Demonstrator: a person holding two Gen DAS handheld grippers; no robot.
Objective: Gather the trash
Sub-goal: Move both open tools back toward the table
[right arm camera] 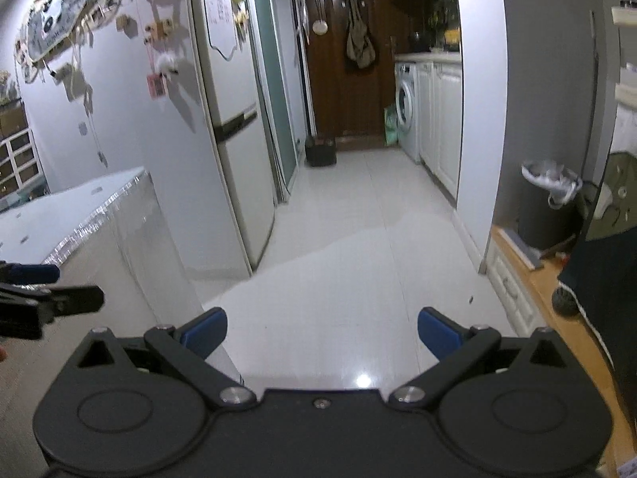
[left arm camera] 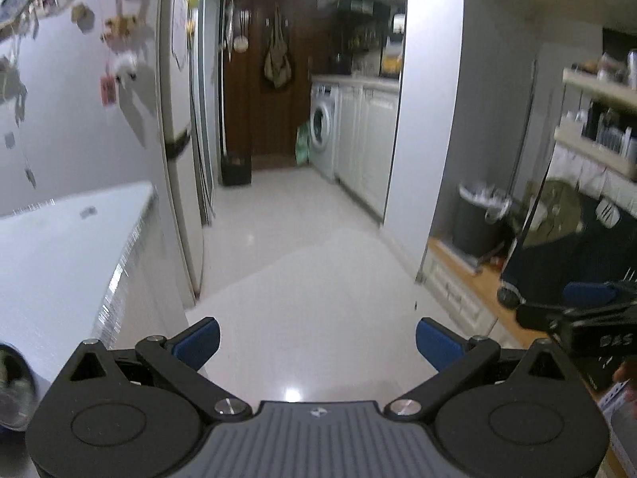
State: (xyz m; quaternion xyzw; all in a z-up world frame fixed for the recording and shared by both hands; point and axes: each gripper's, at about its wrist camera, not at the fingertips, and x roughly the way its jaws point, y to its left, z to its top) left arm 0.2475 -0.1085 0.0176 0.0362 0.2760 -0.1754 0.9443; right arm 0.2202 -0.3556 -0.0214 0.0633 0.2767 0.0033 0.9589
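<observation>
1. Both tongs are spread wide and carry nothing: the left gripper (left arm camera: pixel 317 338) and the right gripper (right arm camera: pixel 322 328) show only bare white floor (left arm camera: pixel 318 271) between their blue pads.
2. They are held side by side, pointing down the corridor toward the brown door (right arm camera: pixel 346 51). Each one appears at the edge of the other's view.
3. The task's thing: I see no loose trash on the floor or on the white counter (left arm camera: pixel 59 247) at the left. The one trash item in view is the dark trash bin (right arm camera: pixel 547 203) with a white liner, standing in the alcove at the right, beside the grey wall.
4. I judge the step in hand is to search, or to approach the bin. To do it well, turn both tongs slowly to the right, because the left view is a little blurred.
5. Keep the jaws spread until the liner's rim lies between the pads.
6. Watch the raised wooden step (right arm camera: pixel 529 290) before the alcove and the dark furniture near the bin.
</observation>
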